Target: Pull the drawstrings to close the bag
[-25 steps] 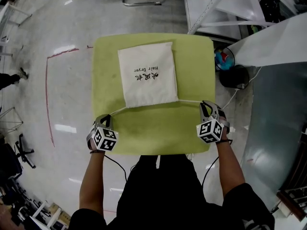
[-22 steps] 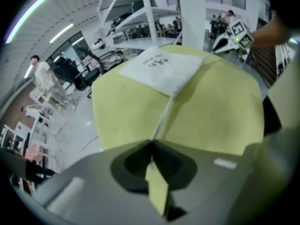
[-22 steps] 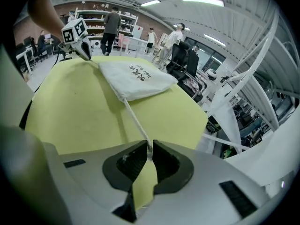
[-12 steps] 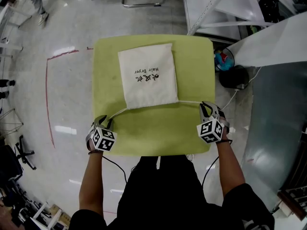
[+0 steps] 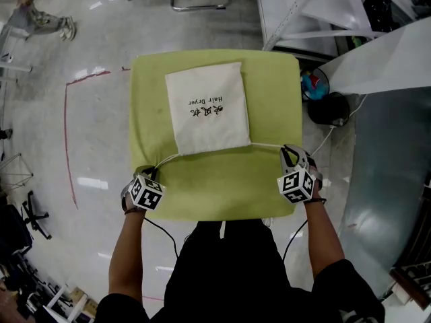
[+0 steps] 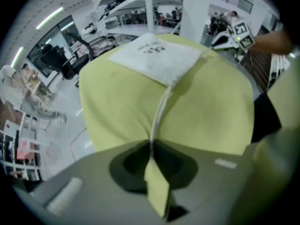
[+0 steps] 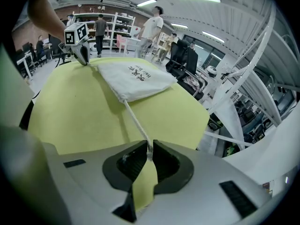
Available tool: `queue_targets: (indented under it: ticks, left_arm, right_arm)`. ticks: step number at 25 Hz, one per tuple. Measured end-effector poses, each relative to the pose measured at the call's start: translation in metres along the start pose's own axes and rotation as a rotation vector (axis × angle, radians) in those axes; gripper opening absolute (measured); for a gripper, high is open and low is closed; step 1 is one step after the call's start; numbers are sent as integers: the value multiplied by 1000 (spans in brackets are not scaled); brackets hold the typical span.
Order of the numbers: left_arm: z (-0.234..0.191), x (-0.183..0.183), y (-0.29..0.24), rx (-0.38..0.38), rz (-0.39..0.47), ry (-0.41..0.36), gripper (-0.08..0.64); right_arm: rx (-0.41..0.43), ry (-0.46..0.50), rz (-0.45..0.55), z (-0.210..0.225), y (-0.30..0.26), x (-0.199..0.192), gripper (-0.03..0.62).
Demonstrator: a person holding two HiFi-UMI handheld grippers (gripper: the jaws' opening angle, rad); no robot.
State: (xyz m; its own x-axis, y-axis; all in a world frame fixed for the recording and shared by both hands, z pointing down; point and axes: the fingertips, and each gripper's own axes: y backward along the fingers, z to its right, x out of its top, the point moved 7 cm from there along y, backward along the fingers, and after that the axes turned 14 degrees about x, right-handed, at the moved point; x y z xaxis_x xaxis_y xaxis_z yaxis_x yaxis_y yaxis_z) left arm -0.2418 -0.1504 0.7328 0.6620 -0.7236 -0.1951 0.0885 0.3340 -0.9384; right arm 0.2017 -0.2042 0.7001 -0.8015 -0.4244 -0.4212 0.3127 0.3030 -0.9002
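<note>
While the right gripper pinches its drawstring at lower right, the left gripper has just been closing its jaws on the other cord. Both are now nipped, so the pull can begin. The bag lies flat, upper centre — mouth seemingly ungathered.

Your bag: cream, black lettering; drawstrings white. Counter: lime green. Left gripper, right gripper: black-and-white marker cubes.

Forearms extended, the person aims both grippers steeply down: the jaws of the left gripper have just been closing on the left drawstring; the right gripper pinches the right drawstring.
</note>
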Motion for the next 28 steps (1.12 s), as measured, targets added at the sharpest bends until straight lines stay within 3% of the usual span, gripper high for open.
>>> queue_targets:
  ticks: [3,6,10,12,16,21,28]
  left_arm:
    - [-7,-5,8,16,11,48,29]
    - [-13,-1,18,78,47,39,29]
    - [-22,2,26,203,90,14,31]
    - [-29,5,35,260,119,47,31]
    - [-51,13,57,311,208,262,31]
    - [-75,19,100,464,358,440,31]
    - [-99,7,155,533,553,706,31]
  right_arm:
    - [-6,4,4,0,3,0,38]
    - [-30,18,-1,1,4,3,38]
    - [-135,8,20,5,12,10,38]
    - [-192,-30,47,9,20,15,38]
    - [-282,-77,46,14,37,23,37]
    - [-416,-119,123,13,67,39,38]
    - [-591,-265,279,21,128,68,38]
